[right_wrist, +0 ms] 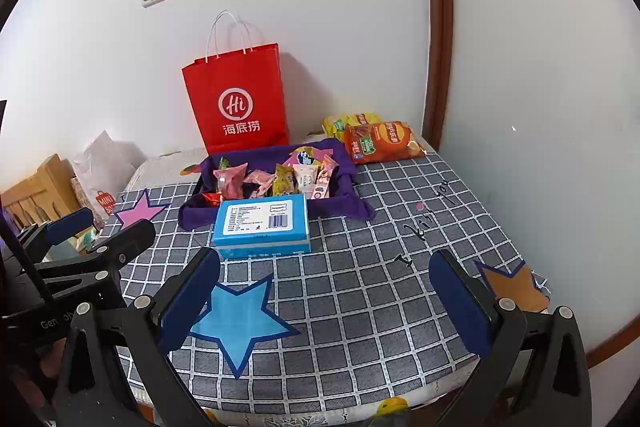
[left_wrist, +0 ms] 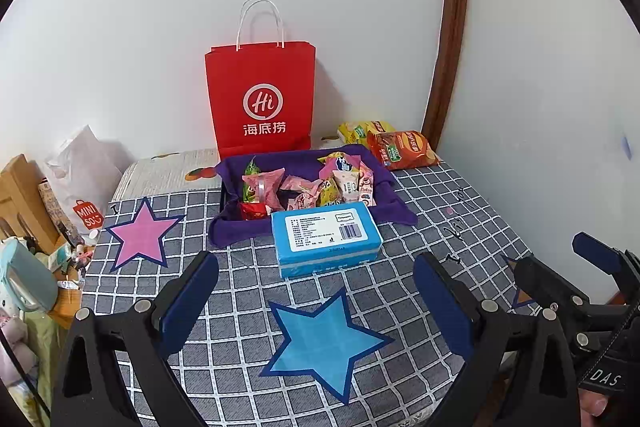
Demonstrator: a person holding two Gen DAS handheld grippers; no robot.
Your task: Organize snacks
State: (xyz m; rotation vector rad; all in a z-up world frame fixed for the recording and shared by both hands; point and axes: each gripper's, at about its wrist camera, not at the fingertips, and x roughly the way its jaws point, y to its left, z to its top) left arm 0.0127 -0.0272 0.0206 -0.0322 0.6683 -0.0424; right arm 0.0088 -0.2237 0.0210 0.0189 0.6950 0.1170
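A purple cloth-lined tray (left_wrist: 384,183) (right_wrist: 344,163) at the table's back holds several small wrapped snacks (left_wrist: 308,187) (right_wrist: 280,179). A blue box (left_wrist: 326,237) (right_wrist: 262,225) lies just in front of it. An orange chip bag (left_wrist: 400,147) (right_wrist: 380,141) and a yellow chip bag (left_wrist: 360,131) (right_wrist: 348,121) lie behind the tray at the right. My left gripper (left_wrist: 316,299) is open and empty, near the blue star (left_wrist: 324,343). My right gripper (right_wrist: 324,299) is open and empty, right of the blue star (right_wrist: 240,315). Each gripper also shows in the other's view, the right (left_wrist: 560,275) and the left (right_wrist: 100,231).
A red paper bag (left_wrist: 260,99) (right_wrist: 238,99) stands against the wall behind the tray. A pink star (left_wrist: 142,233) (right_wrist: 140,209) and an orange star (right_wrist: 516,287) mark the checked tablecloth. A white Miniso bag (left_wrist: 86,187) and clutter lie off the left edge.
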